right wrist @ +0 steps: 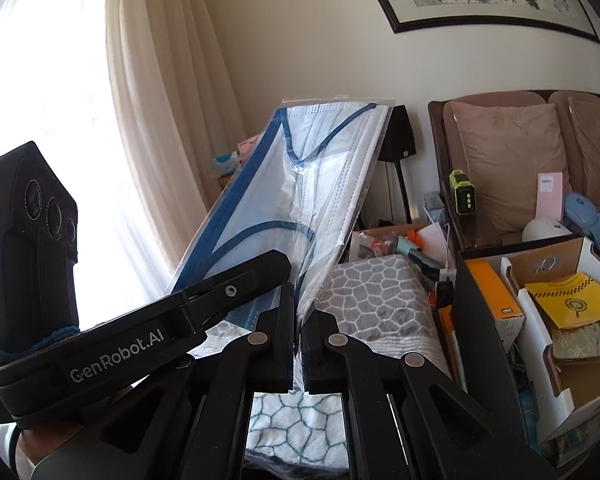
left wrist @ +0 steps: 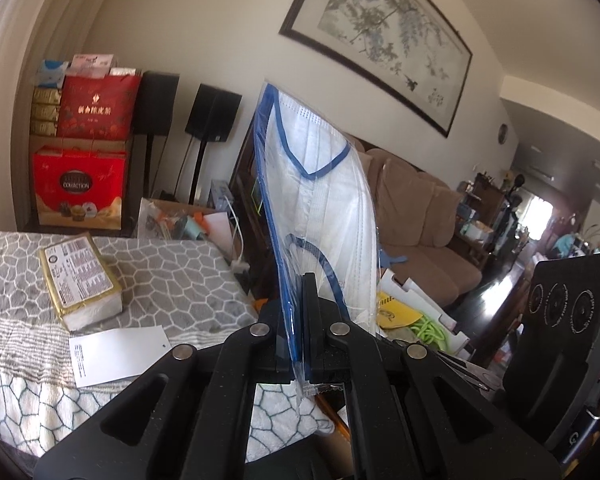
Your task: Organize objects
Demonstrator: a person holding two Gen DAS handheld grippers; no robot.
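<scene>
Both grippers pinch the same clear plastic bag of face masks [left wrist: 320, 184], holding it up in the air above the bed. In the left wrist view, the left gripper [left wrist: 298, 320] has its black fingers pressed together on the bag's lower edge along the blue strip, and the bag stands nearly upright, its white pleated masks and blue ear loops showing through the plastic. The right gripper's body [left wrist: 560, 320] shows at the right edge of that view. In the right wrist view, the right gripper [right wrist: 300, 312] clamps the bag's lower edge in the same way, while the left gripper reaches in from the left, its fingers closed on the bag's blue-edged side. Below, the bed carries a grey blanket with a white cobble pattern [left wrist: 160, 272]. On it lie a gold-wrapped pack of tissues [left wrist: 84, 276] with its label facing up and, just beside it, a white card [left wrist: 116, 354]. To the right of the bed stands an open cardboard box [right wrist: 548, 320] filled with assorted items, and behind it a brown sofa [right wrist: 512, 168] with cushions.
</scene>
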